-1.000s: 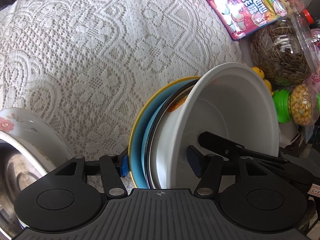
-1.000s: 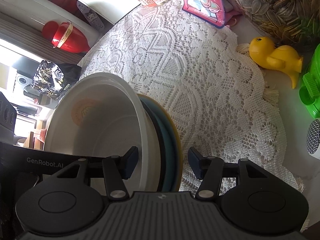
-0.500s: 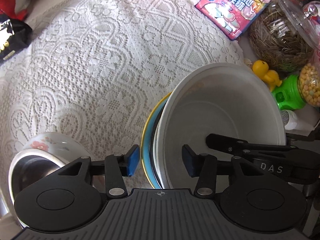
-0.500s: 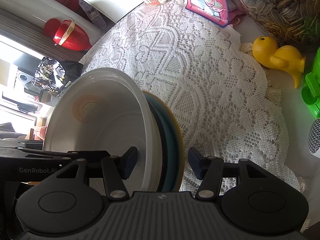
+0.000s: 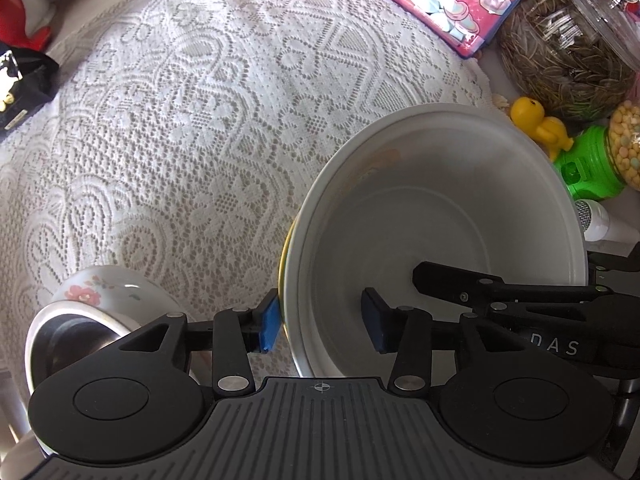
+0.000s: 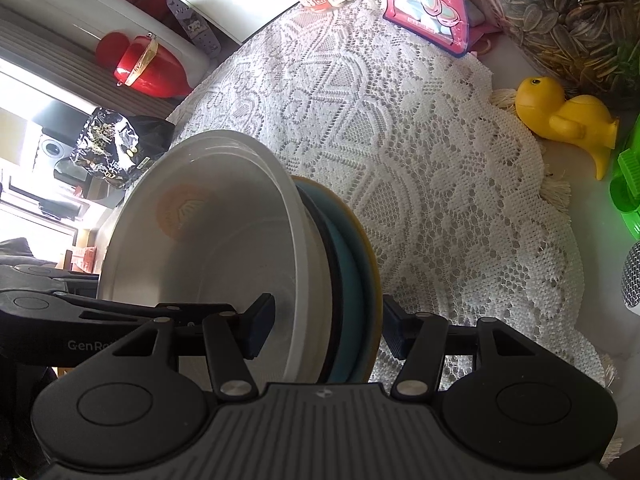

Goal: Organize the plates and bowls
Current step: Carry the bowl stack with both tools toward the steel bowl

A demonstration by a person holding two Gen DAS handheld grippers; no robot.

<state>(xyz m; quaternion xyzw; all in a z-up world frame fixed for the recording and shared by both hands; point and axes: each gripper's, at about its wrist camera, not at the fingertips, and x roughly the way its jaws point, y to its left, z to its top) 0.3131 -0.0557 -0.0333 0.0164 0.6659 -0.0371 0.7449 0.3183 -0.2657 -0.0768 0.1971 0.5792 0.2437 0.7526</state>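
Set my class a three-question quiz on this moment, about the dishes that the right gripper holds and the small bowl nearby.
1. True or false: one finger of the right gripper is inside the white bowl.
2. Of the dishes clamped in that gripper, which lies farthest from the white bowl? A the blue plate; B the yellow plate; C a red plate.
3. Fill in: the small bowl at the lower left of the left wrist view is painted with pink ___.

Key: 1 true; 2 B; 3 flowers.
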